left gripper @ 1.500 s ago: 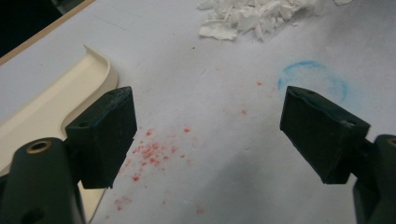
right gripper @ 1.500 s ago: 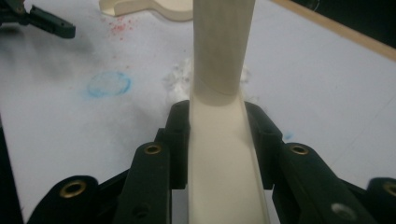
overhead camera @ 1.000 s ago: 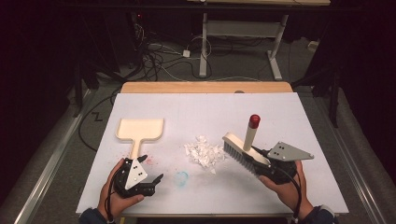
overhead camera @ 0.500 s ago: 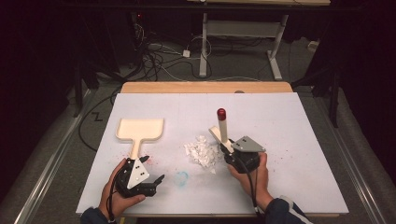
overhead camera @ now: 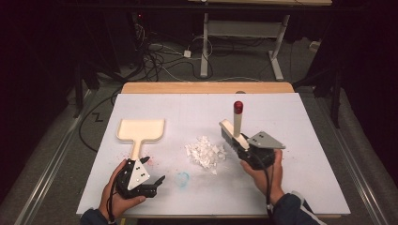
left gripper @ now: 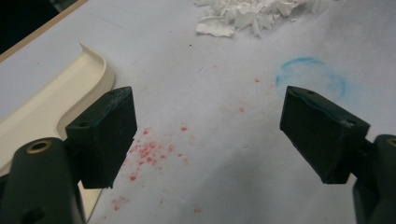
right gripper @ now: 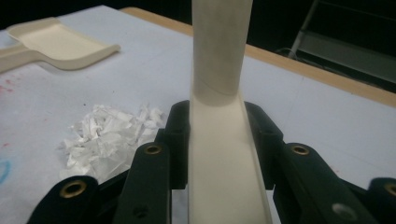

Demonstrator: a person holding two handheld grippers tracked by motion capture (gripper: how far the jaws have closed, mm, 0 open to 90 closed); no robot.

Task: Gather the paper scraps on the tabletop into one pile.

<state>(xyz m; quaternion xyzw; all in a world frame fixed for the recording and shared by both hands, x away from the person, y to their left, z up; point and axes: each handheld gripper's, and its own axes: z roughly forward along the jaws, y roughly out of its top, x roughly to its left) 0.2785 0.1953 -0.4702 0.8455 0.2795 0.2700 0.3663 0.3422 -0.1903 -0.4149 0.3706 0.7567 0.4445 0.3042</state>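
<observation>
A dark room with cables on the floor surrounds the table (overhead camera: 291,122), whose wooden top is covered by white paper marked with red specks and a blue ring. A cream dustpan (overhead camera: 140,130) lies at the left, pan away from the person, handle pointing back toward the left tongs (overhead camera: 157,183). Those tongs rest wide open and hold nothing, just beside the handle's end. A brush (overhead camera: 236,125) stands in the right tongs (right gripper: 217,135), clamped tight on its cream handle; its red-tipped end rises upward, bristles beside the heap. Shredded paper (overhead camera: 205,153) lies between the two tongs, nearer the right.
</observation>
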